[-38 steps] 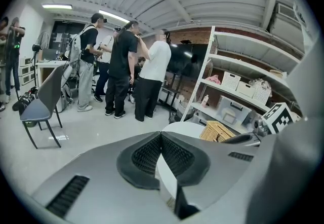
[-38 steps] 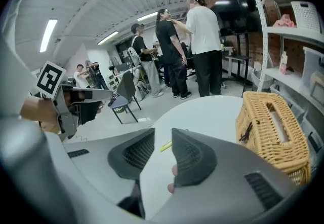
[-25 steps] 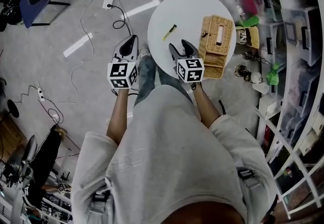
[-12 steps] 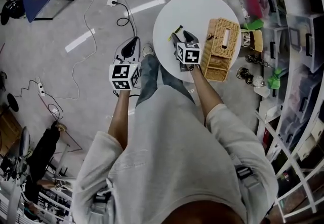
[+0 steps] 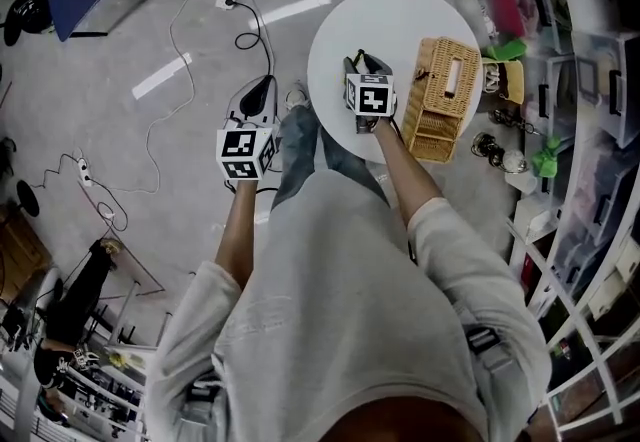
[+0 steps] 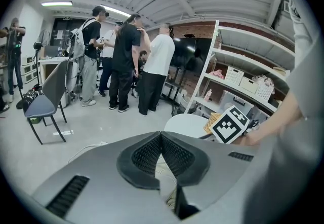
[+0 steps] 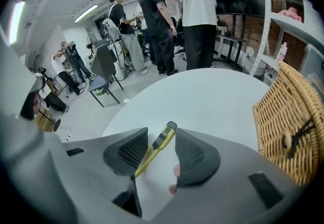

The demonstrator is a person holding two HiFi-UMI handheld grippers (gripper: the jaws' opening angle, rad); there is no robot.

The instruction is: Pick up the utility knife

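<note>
The yellow utility knife (image 7: 152,150) lies flat on the round white table (image 5: 400,15), right between the right gripper's (image 5: 364,62) jaws, which have just been closing but aren't pinching it yet; wicker basket (image 5: 440,95) sits beside it, and the left gripper (image 5: 256,88) hangs off the table, jaws together and empty
</note>
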